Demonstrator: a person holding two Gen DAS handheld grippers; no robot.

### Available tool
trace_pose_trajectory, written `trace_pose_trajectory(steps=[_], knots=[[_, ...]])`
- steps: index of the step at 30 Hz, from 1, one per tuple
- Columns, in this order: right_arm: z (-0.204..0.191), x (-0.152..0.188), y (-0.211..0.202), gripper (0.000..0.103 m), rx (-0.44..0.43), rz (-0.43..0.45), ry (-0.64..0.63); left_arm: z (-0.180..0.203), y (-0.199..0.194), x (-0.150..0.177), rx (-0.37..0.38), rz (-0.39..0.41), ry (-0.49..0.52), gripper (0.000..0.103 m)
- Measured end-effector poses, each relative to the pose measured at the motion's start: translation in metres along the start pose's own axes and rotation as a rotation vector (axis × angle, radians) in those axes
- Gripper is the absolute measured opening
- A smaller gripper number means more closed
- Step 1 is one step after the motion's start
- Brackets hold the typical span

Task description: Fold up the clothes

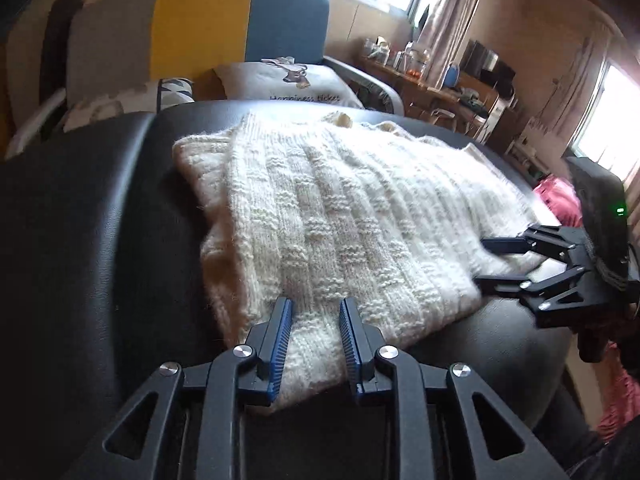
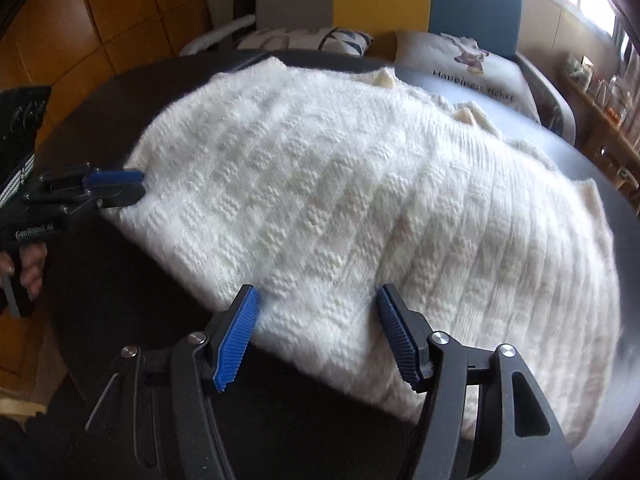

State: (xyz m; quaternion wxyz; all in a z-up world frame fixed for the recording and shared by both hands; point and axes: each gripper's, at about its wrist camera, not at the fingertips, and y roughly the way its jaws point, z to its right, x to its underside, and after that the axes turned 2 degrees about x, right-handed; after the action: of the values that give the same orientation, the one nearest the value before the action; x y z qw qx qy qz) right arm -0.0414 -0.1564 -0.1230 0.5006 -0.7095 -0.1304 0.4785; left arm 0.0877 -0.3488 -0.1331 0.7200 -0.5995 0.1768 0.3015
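Hiding beneath the sweater [image 1: 320, 220], much of the black table [image 1: 100, 220].

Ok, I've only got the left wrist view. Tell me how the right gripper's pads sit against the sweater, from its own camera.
Observer: On the right gripper the blue pads stand wide apart, straddling the near edge of the white sweater. Neither pad presses on it.
Operator: Now describe my left gripper from that side.
Observer: The left gripper shows side-on, one finger above the other, with its tips at the sweater's left edge.
Operator: Report what's behind it.
Observer: A hand is there, its fingers curled round the gripper's handle.
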Motion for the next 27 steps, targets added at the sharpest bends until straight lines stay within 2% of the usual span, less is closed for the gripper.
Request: trace_pose_trajectory(steps=[12,16,21,27], knots=[[0.001,0.009,-0.006,0.067,-0.007,0.058,0.019,0.026,-0.004,-0.013,-0.158,-0.042,0.013,0.025],[0.004,0.01,-0.013,0.067,-0.016,0.064,0.03,0.037,-0.012,-0.02,-0.201,-0.012,0.016,0.025],[0.02,0.011,-0.034,0.067,0.009,0.101,0.069,0.059,-0.019,-0.035,-0.215,0.04,0.058,0.025],[0.056,0.03,-0.048,0.067,0.079,0.106,0.158,0.08,0.002,-0.043,-0.228,0.012,0.086,0.025]])
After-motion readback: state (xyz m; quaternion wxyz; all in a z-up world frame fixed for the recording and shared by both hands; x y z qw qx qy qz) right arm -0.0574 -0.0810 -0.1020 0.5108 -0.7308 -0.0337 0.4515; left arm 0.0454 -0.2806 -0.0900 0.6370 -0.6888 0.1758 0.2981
